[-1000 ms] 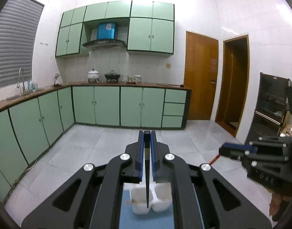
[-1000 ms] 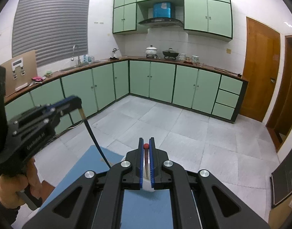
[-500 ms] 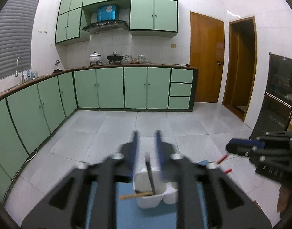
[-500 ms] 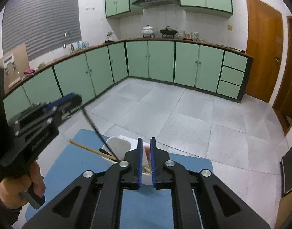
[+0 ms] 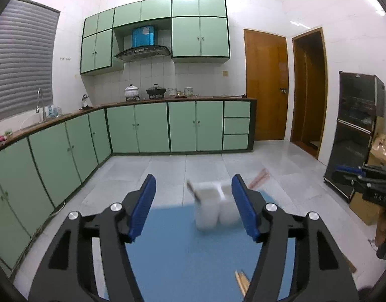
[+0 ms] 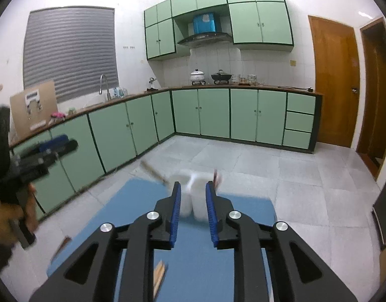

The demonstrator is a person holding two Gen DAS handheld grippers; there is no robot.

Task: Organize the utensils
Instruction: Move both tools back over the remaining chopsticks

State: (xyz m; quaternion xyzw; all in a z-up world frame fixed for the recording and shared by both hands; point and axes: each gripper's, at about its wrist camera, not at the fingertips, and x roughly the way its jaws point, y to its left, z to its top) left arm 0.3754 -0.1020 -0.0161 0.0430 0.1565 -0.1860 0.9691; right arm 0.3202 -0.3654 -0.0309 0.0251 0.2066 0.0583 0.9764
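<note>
A white two-cell utensil holder (image 5: 215,207) stands on a blue mat (image 5: 183,251); it also shows in the right wrist view (image 6: 193,191), blurred. A dark utensil (image 5: 193,191) and a wooden stick (image 6: 152,170) lean out of its left cell, and red-tipped chopsticks (image 5: 259,177) lean out on the right. My left gripper (image 5: 194,205) is wide open and empty, just before the holder. My right gripper (image 6: 193,210) is open and empty, its jaws either side of the holder. Wooden chopsticks (image 6: 159,274) lie on the mat near me.
The blue mat (image 6: 132,201) sits on a white table. Green kitchen cabinets (image 5: 152,125) line the far wall and the left. A black cabinet (image 5: 356,130) and cardboard boxes stand at the right. The other gripper shows at each view's edge.
Both grippers have opened and let go of their utensils, which now stand in the holder. Both have pulled back and up from the holder.
</note>
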